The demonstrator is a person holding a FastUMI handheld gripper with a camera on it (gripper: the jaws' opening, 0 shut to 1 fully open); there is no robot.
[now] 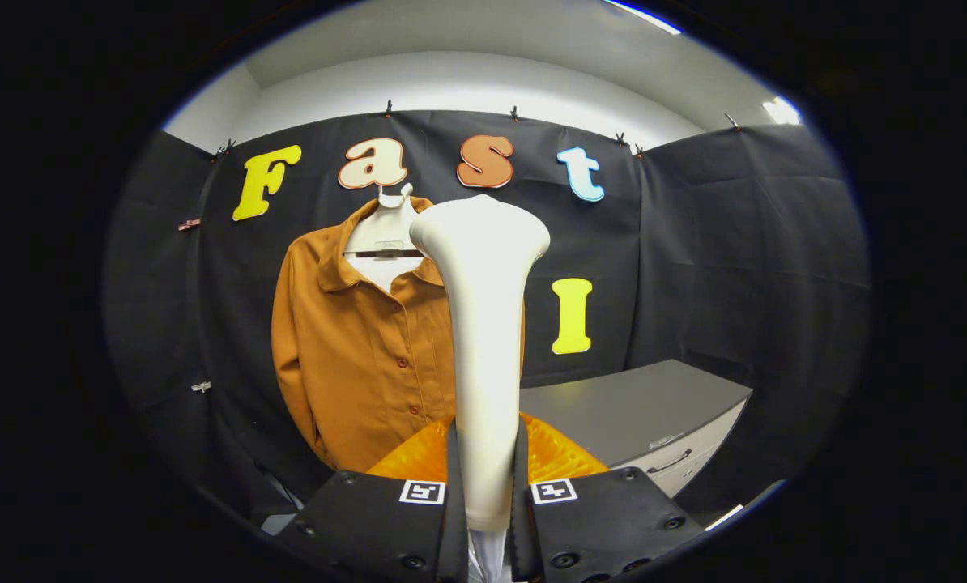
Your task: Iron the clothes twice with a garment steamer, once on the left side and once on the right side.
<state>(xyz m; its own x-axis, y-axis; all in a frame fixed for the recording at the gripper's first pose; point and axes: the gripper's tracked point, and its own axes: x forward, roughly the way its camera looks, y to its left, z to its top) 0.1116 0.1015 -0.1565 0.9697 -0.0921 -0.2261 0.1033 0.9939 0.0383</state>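
The gripper (483, 486) is pinching the handle of the white garment steamer (483, 324) between both fingers, its long axis upright, while the brown button-front shirt (362, 364) hangs on a hanger beyond and mostly left of the steamer head, apart from it.

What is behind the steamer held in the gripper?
Behind the steamer, gripped by the gripper, hangs the shirt on a hanger. The steamer covers the shirt's right part; a cabinet stands beside.
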